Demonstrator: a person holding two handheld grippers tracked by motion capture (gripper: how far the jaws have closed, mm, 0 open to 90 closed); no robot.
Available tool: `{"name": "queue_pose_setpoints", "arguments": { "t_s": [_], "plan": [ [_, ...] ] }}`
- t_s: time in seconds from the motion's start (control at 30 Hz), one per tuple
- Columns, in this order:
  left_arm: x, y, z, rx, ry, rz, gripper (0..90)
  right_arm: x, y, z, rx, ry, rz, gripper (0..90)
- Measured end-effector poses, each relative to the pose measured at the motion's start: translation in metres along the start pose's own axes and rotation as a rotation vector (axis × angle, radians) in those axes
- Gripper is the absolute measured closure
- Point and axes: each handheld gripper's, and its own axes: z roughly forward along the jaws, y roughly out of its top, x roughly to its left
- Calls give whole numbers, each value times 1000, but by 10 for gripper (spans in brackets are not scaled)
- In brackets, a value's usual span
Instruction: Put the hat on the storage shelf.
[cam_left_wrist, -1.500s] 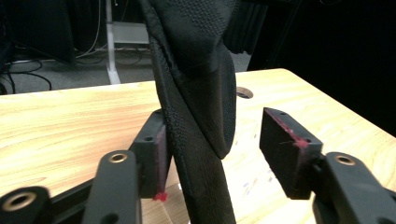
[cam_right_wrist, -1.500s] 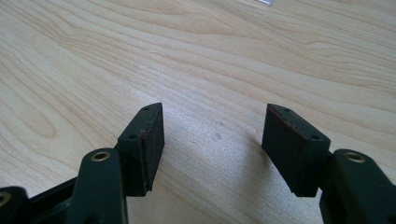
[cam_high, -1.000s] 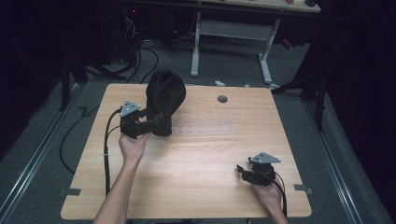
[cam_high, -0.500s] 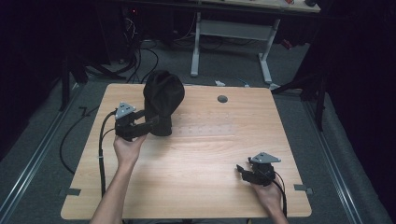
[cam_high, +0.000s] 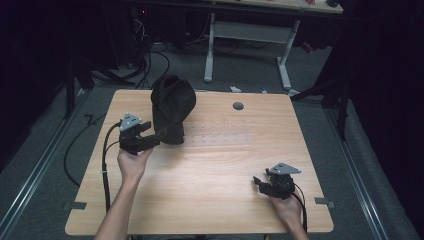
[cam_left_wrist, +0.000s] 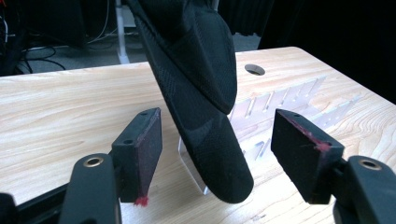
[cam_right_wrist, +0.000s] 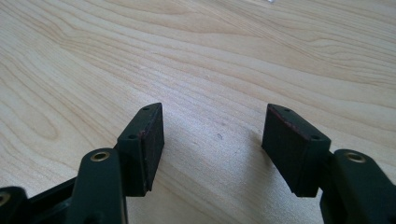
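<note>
One black cap (cam_left_wrist: 196, 88), propped on clear stand (cam_left_wrist: 243, 126), brim hanging between pads of left hand-held gripper (cam_left_wrist: 219, 154), untouched; jaws apart. Shifted slightly sideways since earlier; grasp pending. Right hand-held gripper (cam_right_wrist: 212, 140): apart, idle over table (cam_right_wrist: 233, 56).

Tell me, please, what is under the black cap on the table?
The black cap sits on a clear slotted rack, whose end plate shows below the brim; the part beneath the crown is covered.
</note>
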Motion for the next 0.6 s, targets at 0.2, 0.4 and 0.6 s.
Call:
{"name": "queue_pose_setpoints", "arguments": {
  "t_s": [0.2,0.4,0.6],
  "plan": [
    [4,-1,-7,0,3,-3,337,0,0,0,0,1,-1,388],
    [4,-1,-16,5,1,1,332,0,0,0,0,0,-1,386],
    [8,-9,-34,26,-6,-9,327,-1,0,0,1,3,3,385]
  ]
}}
